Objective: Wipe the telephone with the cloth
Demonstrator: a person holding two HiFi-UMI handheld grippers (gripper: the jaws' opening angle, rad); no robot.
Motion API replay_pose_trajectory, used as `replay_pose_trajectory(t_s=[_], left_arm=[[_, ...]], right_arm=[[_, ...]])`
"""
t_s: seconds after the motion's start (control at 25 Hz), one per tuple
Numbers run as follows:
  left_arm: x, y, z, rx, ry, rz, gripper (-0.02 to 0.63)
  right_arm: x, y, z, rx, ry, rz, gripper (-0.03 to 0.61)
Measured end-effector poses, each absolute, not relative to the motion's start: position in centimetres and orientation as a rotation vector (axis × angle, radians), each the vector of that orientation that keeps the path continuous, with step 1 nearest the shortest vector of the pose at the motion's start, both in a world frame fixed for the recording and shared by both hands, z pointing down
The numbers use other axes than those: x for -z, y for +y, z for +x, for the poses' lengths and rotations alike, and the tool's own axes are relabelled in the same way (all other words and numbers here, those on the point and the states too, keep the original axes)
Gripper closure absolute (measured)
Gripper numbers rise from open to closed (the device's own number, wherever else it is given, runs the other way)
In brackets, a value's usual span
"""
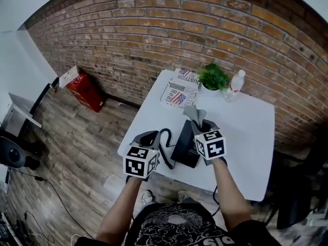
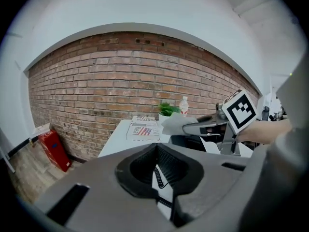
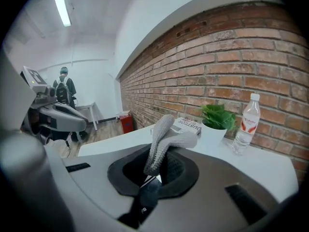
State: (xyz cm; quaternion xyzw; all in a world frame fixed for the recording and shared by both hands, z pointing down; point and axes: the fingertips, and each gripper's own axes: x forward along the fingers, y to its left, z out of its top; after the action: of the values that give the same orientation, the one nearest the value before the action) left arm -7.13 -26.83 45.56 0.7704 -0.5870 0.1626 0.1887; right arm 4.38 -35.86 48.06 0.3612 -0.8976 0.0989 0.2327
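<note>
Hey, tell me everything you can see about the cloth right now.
The cloth is pale grey, soft and limp, with a nubbly, knitted-looking weave. The right claw is shut on its lower end. The free part stands up from the claw, then folds over and droops sideways. It is held near the far end of the black telephone on the white table; whether they touch is unclear.

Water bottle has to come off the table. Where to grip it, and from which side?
Probably the water bottle at mid-body with jaws level, coming from its right. It stands upright, its body is round, and the potted plant sits close on its left.
</note>
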Motion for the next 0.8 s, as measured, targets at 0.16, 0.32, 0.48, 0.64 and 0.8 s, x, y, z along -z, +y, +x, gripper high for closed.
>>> replay_pose_trajectory(t_s=[0.16,0.32,0.48,0.64,0.8], left_arm=[[-45.9,-27.1,-7.8,-0.46,-1.57,2.231,0.607],[-46.4,-27.0,-8.3,-0.481,-1.506,2.286,0.607],[-46.8,-26.9,-8.7,-0.488,-1.448,2.321,0.607],[-47.3,-26.5,-9.3,-0.499,-1.396,2.354,0.607],[-47.6,-26.2,-9.8,-0.508,-1.347,2.382,0.607]], right_arm=[[-49.1,-35.6,3.8,-0.32,-2.423,1.055,0.569],[-50.1,-34.9,3.3,-0.357,-2.38,1.095,0.569],[-50.9,-34.1,3.1,-0.389,-2.348,1.127,0.569],[-51.6,-33.2,2.6,-0.415,-2.323,1.161,0.569],[-52.4,-32.1,2.2,-0.434,-2.293,1.185,0.569]])
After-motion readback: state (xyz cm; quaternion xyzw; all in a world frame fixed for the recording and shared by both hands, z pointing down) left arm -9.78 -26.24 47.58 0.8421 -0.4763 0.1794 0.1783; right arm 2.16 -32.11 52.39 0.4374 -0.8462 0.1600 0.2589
